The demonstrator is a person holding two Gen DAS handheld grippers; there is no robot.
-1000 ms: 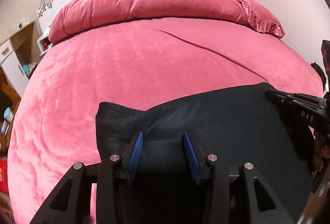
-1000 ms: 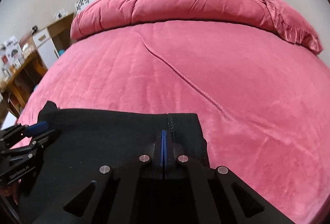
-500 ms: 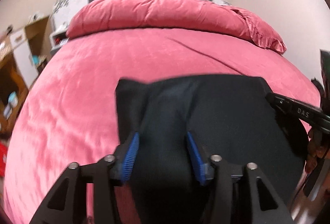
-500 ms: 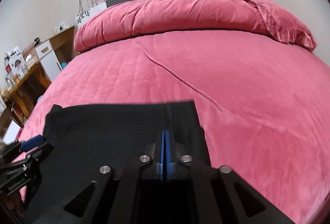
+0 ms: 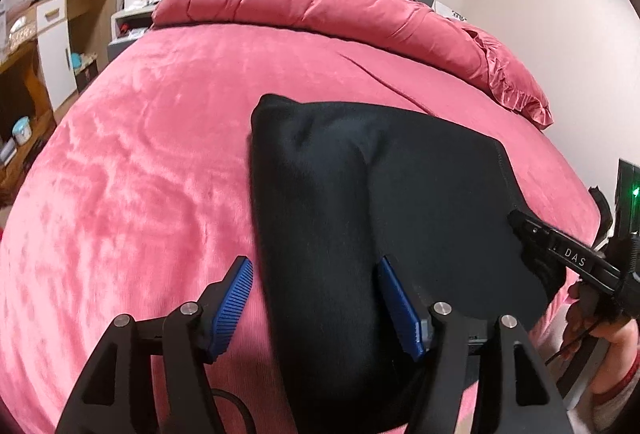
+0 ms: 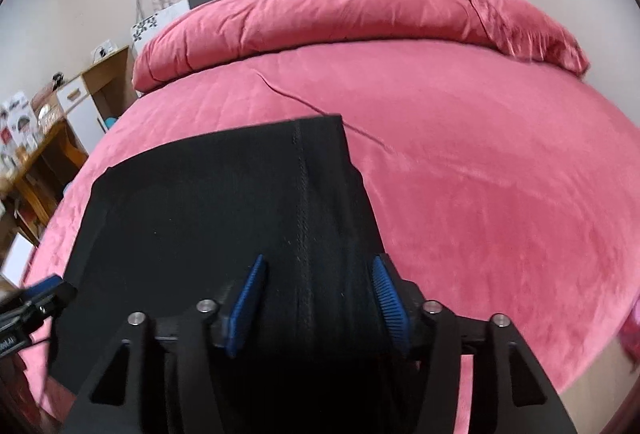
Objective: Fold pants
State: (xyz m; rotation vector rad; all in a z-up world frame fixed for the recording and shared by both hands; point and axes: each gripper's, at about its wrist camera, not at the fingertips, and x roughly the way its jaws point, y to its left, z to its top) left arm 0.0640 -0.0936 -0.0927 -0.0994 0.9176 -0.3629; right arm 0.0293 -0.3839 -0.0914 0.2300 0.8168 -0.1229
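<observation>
The black pants (image 6: 208,218) lie folded near the bed's (image 6: 500,174) front edge. Both the left gripper (image 5: 316,298) and the right gripper (image 6: 316,298) stand spread, holding nothing. The cloth looks soft and limp; its corners seem best for gripping.

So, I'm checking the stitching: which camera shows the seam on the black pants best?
The right wrist view: the seam runs straight up the middle of the pants, between the open fingers. The left wrist view shows only a faint stitched line along the far right edge.
</observation>
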